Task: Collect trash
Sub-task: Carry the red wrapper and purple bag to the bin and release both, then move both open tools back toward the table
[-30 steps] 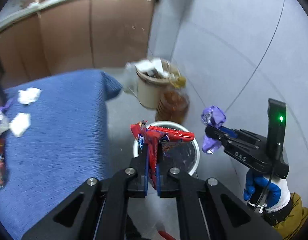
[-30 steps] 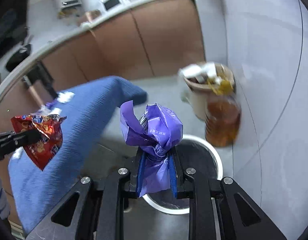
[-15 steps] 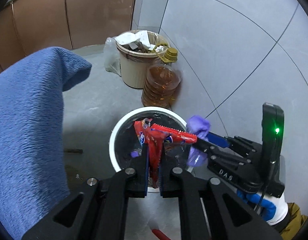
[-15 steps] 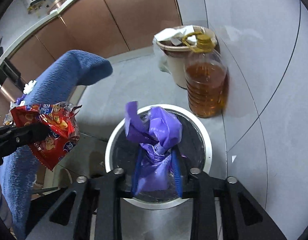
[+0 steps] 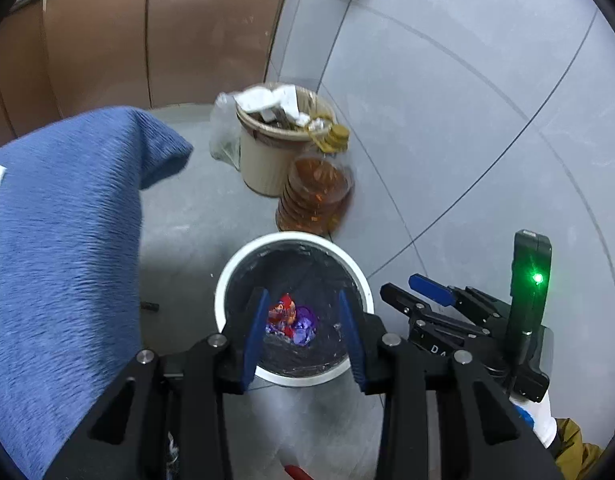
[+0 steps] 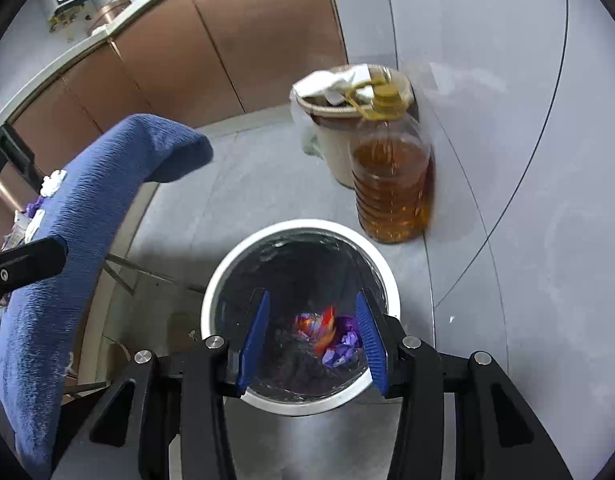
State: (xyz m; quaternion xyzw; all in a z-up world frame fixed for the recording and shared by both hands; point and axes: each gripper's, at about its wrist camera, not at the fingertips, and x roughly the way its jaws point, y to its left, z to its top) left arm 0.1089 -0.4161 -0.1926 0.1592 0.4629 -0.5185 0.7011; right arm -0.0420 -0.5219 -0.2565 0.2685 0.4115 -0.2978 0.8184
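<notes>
A white-rimmed trash bin point(image 5: 227, 280) with a dark liner stands on the floor under both grippers. At its bottom lie a red snack wrapper point(image 5: 282, 310) and a purple wrapper point(image 5: 305, 322), also seen as the red wrapper point(image 6: 321, 330) and purple wrapper point(image 6: 347, 340) in the right wrist view. My left gripper point(image 5: 300, 294) hangs over the bin, its jaws opening with nothing between them. My right gripper point(image 6: 312, 295) is above the same bin point(image 6: 211, 292), its jaws opening and empty too. From the left wrist view the right gripper point(image 5: 399, 285) sits just right of the rim.
Behind the bin, a beige bucket point(image 5: 263, 160) stuffed with paper and a big bottle of amber oil point(image 5: 317, 196) stand against the grey tiled wall. To the left, a blue cloth-covered table point(image 5: 59, 240) carries crumpled tissues point(image 6: 53, 182). Brown cabinets run along the back.
Both grippers came in over the bin and sank lower. Each opened its jaws, and the red and purple wrappers dropped from them to the bin's bottom.
</notes>
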